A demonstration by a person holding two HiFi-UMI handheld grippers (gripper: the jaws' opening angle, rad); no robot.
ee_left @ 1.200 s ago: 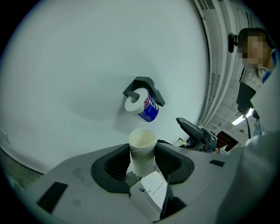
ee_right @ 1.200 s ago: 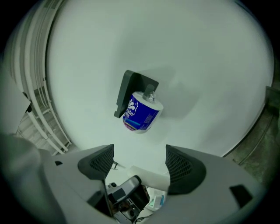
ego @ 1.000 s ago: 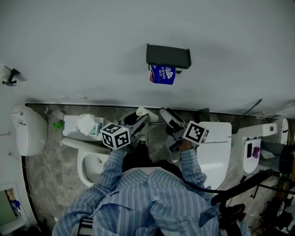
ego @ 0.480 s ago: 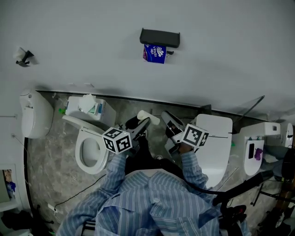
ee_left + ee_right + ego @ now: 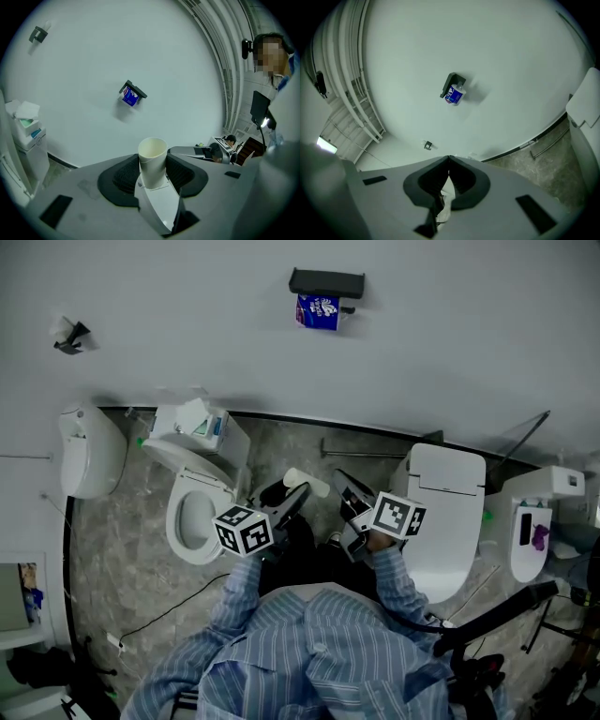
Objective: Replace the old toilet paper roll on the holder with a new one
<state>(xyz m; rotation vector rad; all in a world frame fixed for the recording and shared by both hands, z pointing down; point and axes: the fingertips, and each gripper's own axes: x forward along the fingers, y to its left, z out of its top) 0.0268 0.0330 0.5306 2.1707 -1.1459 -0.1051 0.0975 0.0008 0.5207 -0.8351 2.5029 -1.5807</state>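
A black holder (image 5: 326, 282) hangs on the white wall with a blue-wrapped roll (image 5: 318, 311) under it. It is far ahead of both grippers. My left gripper (image 5: 298, 491) is shut on a bare white cardboard tube (image 5: 307, 482). In the left gripper view the tube (image 5: 152, 149) stands upright between the pads, with the holder (image 5: 135, 89) and blue roll (image 5: 130, 97) small in the distance. My right gripper (image 5: 341, 482) has just been closing. Its tips (image 5: 449, 159) now meet with nothing between them. Holder (image 5: 451, 83) and blue roll (image 5: 454, 96) show beyond it.
An open toilet (image 5: 197, 517) stands at the left, with a tissue box (image 5: 195, 416) on its tank. A closed toilet (image 5: 441, 512) is at the right and another fixture (image 5: 539, 521) beyond it. A white wall unit (image 5: 92, 451) and a wall hook (image 5: 70, 334) are at far left.
Both grippers have drawn back from the wall, so the holder looks smaller and higher and more floor shows. The right gripper's jaws have closed. The left still grips the tube.
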